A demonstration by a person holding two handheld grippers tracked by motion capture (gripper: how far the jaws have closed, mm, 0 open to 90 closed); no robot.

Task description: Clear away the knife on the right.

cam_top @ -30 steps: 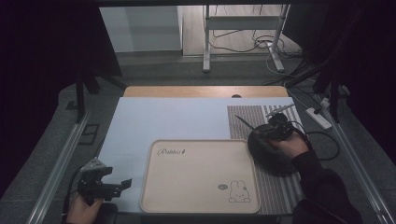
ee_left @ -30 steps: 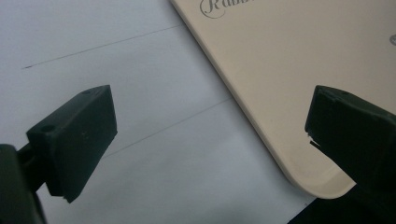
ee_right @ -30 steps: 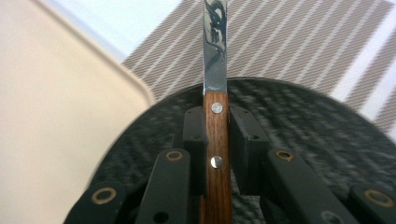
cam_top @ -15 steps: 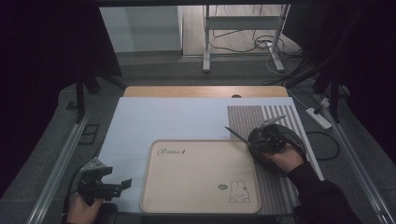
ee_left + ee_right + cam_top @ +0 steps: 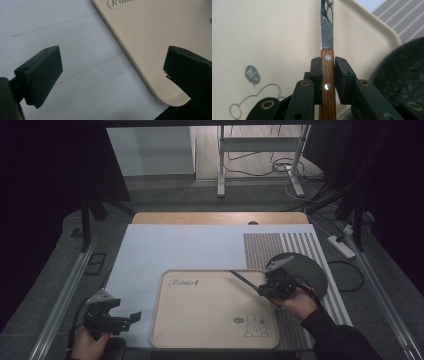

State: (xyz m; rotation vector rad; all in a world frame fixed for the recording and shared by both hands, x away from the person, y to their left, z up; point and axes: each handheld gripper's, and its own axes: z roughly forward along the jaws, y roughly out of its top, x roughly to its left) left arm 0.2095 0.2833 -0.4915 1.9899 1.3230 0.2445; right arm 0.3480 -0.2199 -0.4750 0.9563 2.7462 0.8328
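A knife with a wooden riveted handle [image 5: 327, 75] and a steel blade [image 5: 242, 279] is clamped between the jaws of my right gripper [image 5: 327, 72], which is shut on the handle. In the high view that gripper [image 5: 265, 289] hovers over the right edge of a beige tray [image 5: 200, 320] with a rabbit drawing, the blade pointing up-left across it. My left gripper [image 5: 131, 318] rests at the lower left beside the tray's left edge. Its jaws stand wide open with nothing between them over the white mat [image 5: 75, 62], next to the tray corner [image 5: 150, 62].
A dark round plate [image 5: 307, 267] lies on a striped placemat [image 5: 300, 245] right of the tray, just behind my right hand. The white mat [image 5: 175, 250] stretches bare beyond the tray. Metal rails run along both table sides; cables and a stand lie farther back.
My right gripper carried the knife from over the dark plate leftward and nearer, to above the tray's right edge. The left gripper stayed put.
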